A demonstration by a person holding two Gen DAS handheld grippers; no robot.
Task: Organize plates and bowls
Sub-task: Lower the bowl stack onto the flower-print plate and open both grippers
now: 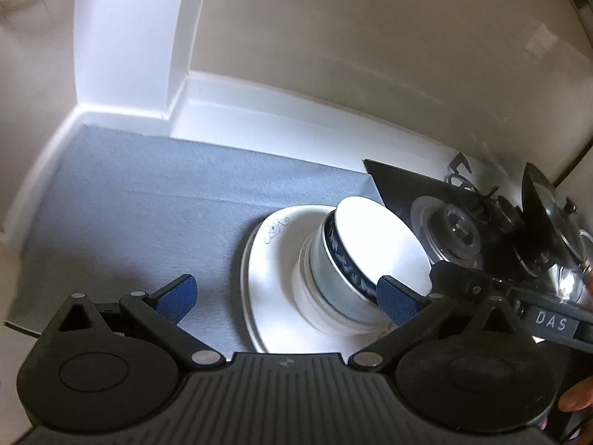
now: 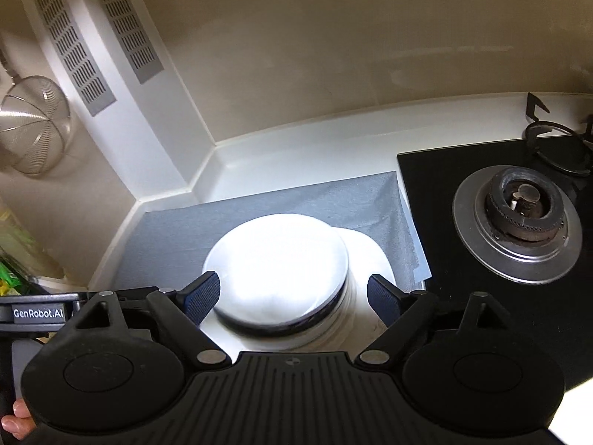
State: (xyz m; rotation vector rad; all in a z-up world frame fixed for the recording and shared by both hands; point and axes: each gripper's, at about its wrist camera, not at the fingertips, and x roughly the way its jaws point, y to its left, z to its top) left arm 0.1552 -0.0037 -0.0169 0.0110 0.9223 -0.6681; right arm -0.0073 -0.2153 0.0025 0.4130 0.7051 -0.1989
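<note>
The worktop (image 2: 296, 137) runs white along the wall, with a black stove (image 2: 437, 185) at its right end and a grey mat (image 1: 148, 200) spread beside that. On the mat, near the stove edge, rests a white plate (image 1: 267, 259), and on the plate stands a stack of bowls (image 1: 344, 278); the top one carries a dark patterned band. The stack sits toward the plate's stove side, not at its middle.

The left tool (image 1: 287, 296) is spread wide with nothing between its pads; one blue pad overlaps the stack in this view, though whether it touches I cannot tell. The right tool (image 2: 292, 296) also stands well open and empty, its pads either side of the stack without pressing it.

The pile looks settled, so the job now is probably a clean departure. Lift both tools straight up and away, keeping pads clear of the banded rim, since a sideways brush could slide the off-centre stack across the plate.
</note>
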